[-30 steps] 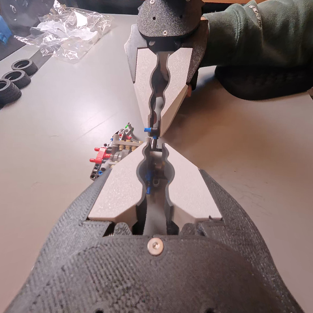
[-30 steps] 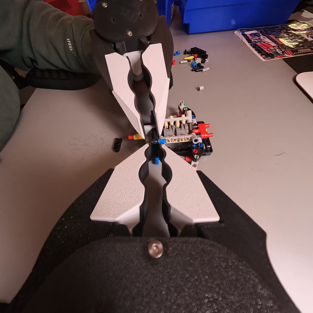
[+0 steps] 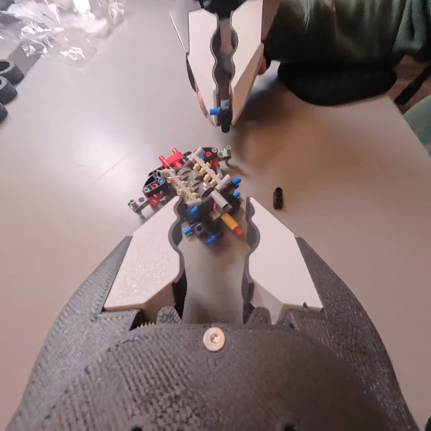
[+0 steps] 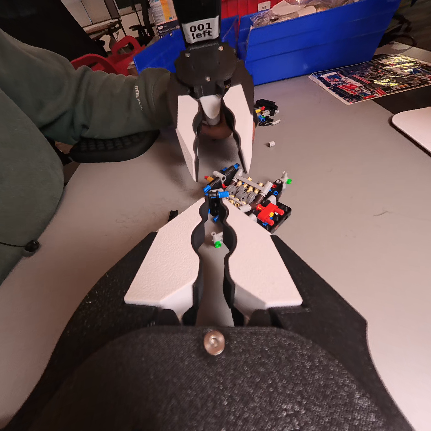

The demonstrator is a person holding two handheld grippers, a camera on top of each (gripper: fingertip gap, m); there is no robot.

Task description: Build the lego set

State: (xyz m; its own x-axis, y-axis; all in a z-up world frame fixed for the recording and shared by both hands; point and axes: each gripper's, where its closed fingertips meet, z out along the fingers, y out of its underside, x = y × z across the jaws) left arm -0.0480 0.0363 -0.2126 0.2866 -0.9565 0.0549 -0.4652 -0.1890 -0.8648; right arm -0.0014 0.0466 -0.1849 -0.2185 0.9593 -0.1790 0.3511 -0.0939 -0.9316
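The partly built lego assembly [image 3: 198, 186], grey, black, red and tan with blue pins, lies on the table. My left gripper [image 3: 213, 203] is open, and its fingertips straddle the assembly's near end without gripping it. My right gripper [image 4: 214, 203] is shut on a small black piece with a blue pin [image 4: 215, 197], held just above the assembly [image 4: 251, 198]. In the left wrist view the right gripper [image 3: 224, 119] hangs beyond the assembly with that piece [image 3: 222, 115] in its tips. In the right wrist view the left gripper [image 4: 220, 175] stands open over the assembly's far end.
A small black piece [image 3: 277, 198] lies loose right of the assembly. Loose parts [image 4: 265, 112] and a grey bush [image 4: 270, 144] lie further back. Blue bins [image 4: 303, 46] and a booklet [image 4: 373, 77] are at the back. Tyres [image 3: 7, 79] and plastic bags [image 3: 58, 28] sit far left. A green-sleeved arm [image 4: 93, 105] rests left. Spacing between my two grippers at the tips: around 7 centimetres.
My left gripper has opened and let go of the assembly, which now lies turned on the table. My right gripper has drawn back from it, still holding the black piece.
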